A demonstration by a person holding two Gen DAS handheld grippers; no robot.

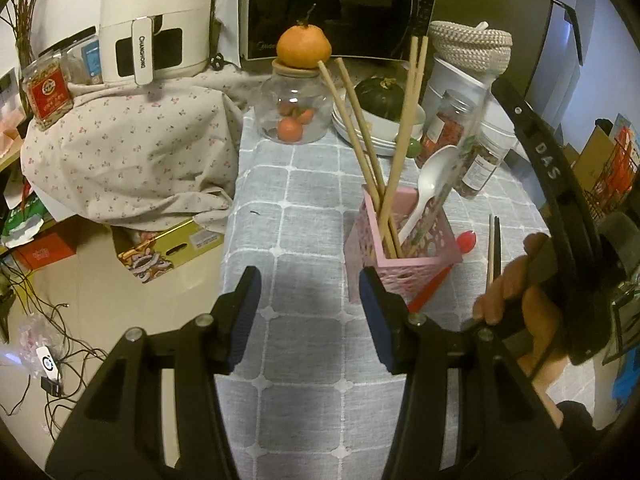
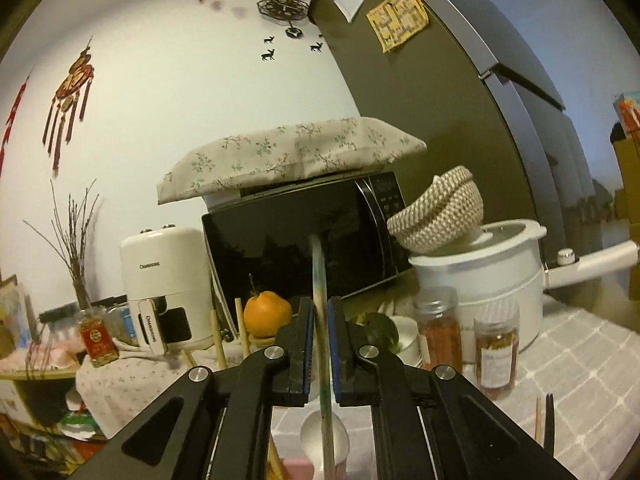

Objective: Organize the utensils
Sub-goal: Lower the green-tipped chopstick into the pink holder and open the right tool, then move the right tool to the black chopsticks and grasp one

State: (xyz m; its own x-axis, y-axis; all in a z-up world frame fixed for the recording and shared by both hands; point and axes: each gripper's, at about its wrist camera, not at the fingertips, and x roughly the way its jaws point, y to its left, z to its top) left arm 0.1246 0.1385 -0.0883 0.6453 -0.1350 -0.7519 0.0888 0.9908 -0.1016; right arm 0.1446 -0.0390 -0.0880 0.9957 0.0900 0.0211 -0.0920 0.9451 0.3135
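The red spoon (image 1: 444, 268) lies mostly hidden behind the pink utensil holder (image 1: 404, 248), only its bowl and part of the handle showing. The right tongs (image 2: 320, 344) close on a thin patterned utensil (image 2: 322, 304) whose lower end runs off the bottom edge and is blurred, so its kind cannot be told. The holder itself is nearly cut off in the right wrist view. Labels on the spice jars (image 2: 496, 352) are unreadable.

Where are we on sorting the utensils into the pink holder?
Done: four wooden chopsticks and a white plastic spoon stand in the pink lattice holder. In hand: the right tool is shut on a thin patterned stick above the holder. Left: a red spoon and two chopsticks lie on the checked tablecloth. The left tool is open.
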